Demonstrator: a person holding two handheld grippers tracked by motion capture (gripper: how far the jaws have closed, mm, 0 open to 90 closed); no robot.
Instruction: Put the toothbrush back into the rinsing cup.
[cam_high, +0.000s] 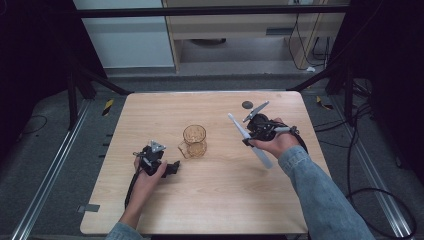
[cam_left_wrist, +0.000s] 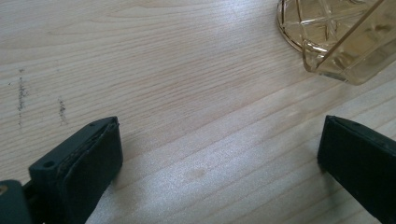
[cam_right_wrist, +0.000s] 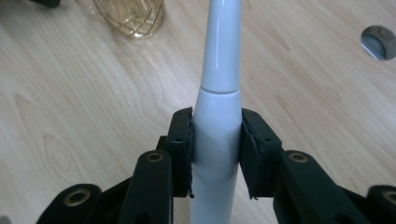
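Right gripper, clamped on a white toothbrush, long axis pointing upper left; amber glass mug at frame centre, nearer the wide-open left gripper.

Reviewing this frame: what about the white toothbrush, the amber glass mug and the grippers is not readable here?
- White toothbrush: its head end is cut off by the top edge in the right gripper view and too small to read in the high view.
- Amber glass mug: cropped by the left gripper view's corner; contents unclear in the high view.
- Left gripper: the hand hides much of it in the high view.
- Right gripper: the toothbrush covers its pad faces.
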